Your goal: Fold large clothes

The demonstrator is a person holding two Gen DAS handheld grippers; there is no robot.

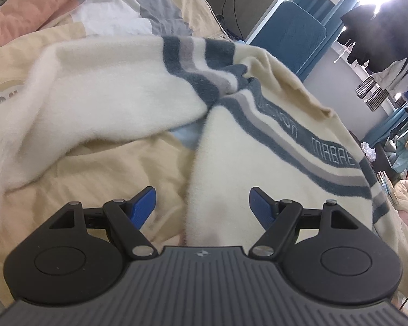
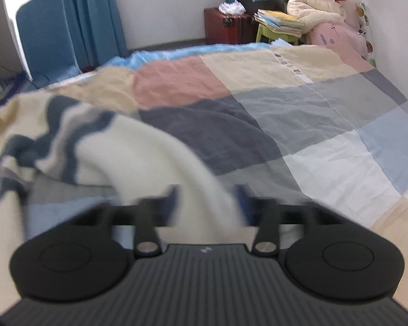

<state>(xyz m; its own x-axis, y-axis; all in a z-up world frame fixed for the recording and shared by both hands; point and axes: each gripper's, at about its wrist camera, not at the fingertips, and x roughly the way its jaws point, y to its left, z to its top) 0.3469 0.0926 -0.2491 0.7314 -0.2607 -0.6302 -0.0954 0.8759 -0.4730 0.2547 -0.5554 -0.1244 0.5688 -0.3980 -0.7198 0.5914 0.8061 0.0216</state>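
Item: cream fleece sweater with slate-blue and grey chest stripes, lying crumpled on a patchwork bed cover of peach, grey, white and beige squares.

Position: the garment sprawls ahead of both tools, not yet squared up. Left gripper: blue pads spread wide, gripping nothing; a cream fold of the body passes between and under them, and the stripe band with lettering runs off to its right. A cream sleeve stretches away to the left. Right gripper: blurred, jaws apart, with a cream tongue of cloth running lengthwise between them toward the striped bulk at left; no pinch is visible. Judgement: each tool sits over cloth, and the sleeve lies nearer the left.
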